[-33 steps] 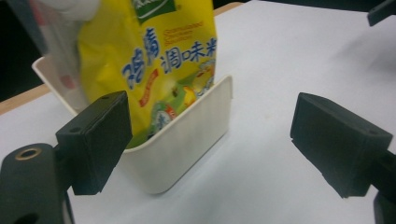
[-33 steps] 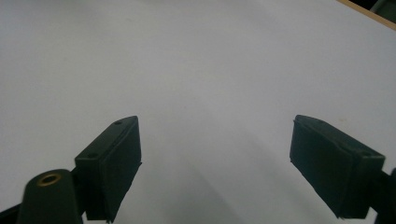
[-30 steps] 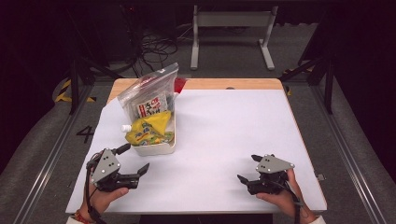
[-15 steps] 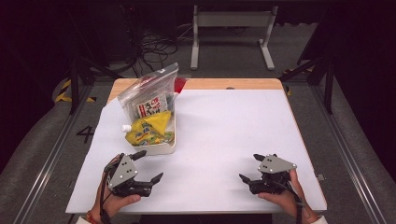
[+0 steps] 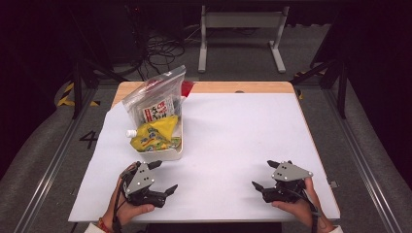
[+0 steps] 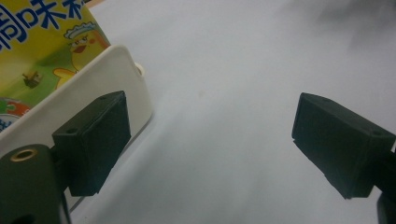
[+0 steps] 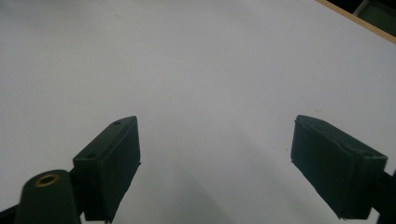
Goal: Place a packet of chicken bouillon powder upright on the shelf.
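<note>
A white tray (image 5: 167, 154) stands at the table's left and holds a yellow printed pouch (image 5: 153, 134). A clear zip bag (image 5: 154, 99) with a packet inside leans upright at the tray's far end. My left gripper (image 5: 165, 175) sits just in front of the tray's near edge, open and holding nothing. In the left gripper view the tray's corner (image 6: 119, 70) lies right behind the left jaw, with the yellow pouch (image 6: 44, 46) above it. My right gripper (image 5: 262, 174) rests open near the front right. In the right gripper view my right gripper (image 7: 215, 158) has bare white table between its jaws.
The white table cover (image 5: 243, 131) spreads wide between the two grippers. A wooden strip (image 5: 233, 87) runs along the far edge. Something red (image 5: 187, 88) pokes out behind the zip bag. Cables and a metal stand (image 5: 240, 29) lie on the floor beyond.
My left gripper has slid to the right and now sits below the tray's near edge. The right gripper has hardly moved.
</note>
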A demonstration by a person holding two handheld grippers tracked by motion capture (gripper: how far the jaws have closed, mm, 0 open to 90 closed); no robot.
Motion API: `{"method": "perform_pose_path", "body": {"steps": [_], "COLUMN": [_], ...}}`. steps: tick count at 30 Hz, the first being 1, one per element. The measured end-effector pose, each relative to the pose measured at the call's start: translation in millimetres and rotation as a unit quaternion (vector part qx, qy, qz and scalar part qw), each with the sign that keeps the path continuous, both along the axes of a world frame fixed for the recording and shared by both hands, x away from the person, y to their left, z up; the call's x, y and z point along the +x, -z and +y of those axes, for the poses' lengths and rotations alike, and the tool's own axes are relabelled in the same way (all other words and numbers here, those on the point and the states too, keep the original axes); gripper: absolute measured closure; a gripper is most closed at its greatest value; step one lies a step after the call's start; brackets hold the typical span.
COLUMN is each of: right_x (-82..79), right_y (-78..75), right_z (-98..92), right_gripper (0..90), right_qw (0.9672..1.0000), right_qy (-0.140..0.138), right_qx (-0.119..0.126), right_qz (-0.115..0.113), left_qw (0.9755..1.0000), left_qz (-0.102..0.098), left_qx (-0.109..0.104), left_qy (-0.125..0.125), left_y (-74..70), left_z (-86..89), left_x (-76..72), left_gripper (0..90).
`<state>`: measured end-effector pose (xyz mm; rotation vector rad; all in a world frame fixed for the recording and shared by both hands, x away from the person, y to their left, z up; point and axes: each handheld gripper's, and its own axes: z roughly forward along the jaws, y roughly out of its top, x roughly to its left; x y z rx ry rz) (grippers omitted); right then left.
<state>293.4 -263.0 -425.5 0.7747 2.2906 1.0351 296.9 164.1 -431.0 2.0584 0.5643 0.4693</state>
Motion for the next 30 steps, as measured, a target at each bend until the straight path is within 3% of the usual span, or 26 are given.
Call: {"method": "perform_pose_path", "body": {"steps": [18,30], "right_x": [-12.5,-15.1], "right_y": [6.0,10.5], "right_z": [-30.8,-35.9], "right_gripper": [14.7,13.9], "right_qw": [0.9997,0.9995], "right_qy": [0.024,0.03], "right_qx": [0.005,0.005], "right_qz": [-0.002,-0.003], "left_qw": [0.9985,0.9976], "left_qz": [0.03,0.038], "left_qx": [0.034,0.046], "left_qy": [0.03,0.036], "left_y": [20.0,24.4], "left_z": [-15.5,-20.8], "left_x": [6.8,10.3], "left_gripper": [10.4,9.0]}}
